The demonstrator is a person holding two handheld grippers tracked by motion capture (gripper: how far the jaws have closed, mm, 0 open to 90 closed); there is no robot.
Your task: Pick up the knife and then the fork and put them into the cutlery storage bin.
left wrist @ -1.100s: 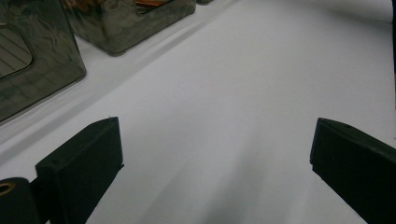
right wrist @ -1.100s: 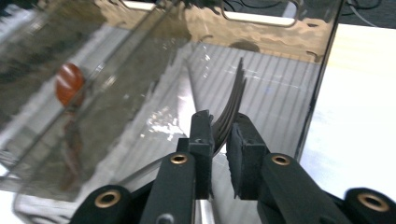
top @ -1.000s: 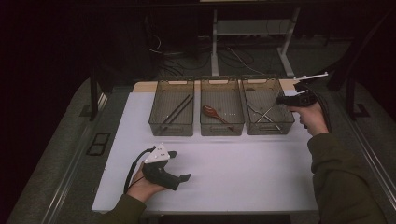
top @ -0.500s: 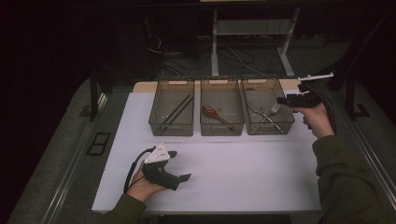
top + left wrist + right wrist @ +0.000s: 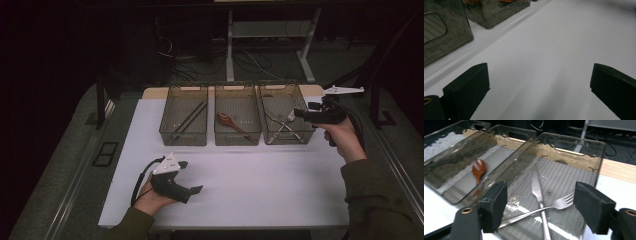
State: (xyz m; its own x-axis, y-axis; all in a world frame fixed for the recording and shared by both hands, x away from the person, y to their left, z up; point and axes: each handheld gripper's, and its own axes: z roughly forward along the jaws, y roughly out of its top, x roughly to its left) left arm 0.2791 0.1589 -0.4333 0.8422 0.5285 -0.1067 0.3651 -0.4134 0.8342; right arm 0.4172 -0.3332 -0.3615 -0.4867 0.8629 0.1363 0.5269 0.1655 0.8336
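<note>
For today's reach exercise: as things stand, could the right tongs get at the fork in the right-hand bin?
Probably yes. The right tongs hang open just over the right-hand bin, which has no lid, and the fork lies on top, across the knife.

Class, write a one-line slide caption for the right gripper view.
Open hand-held gripper above the right bin, where a fork lies across a knife.

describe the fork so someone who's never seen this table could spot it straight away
Three clear bins stand in a row at the far edge of the white table; take the right-hand bin, next to the right gripper. Two metal pieces lie crossed in it: the fork rests over the knife. It is the one with tines, while the knife ends in a plain blade.
</note>
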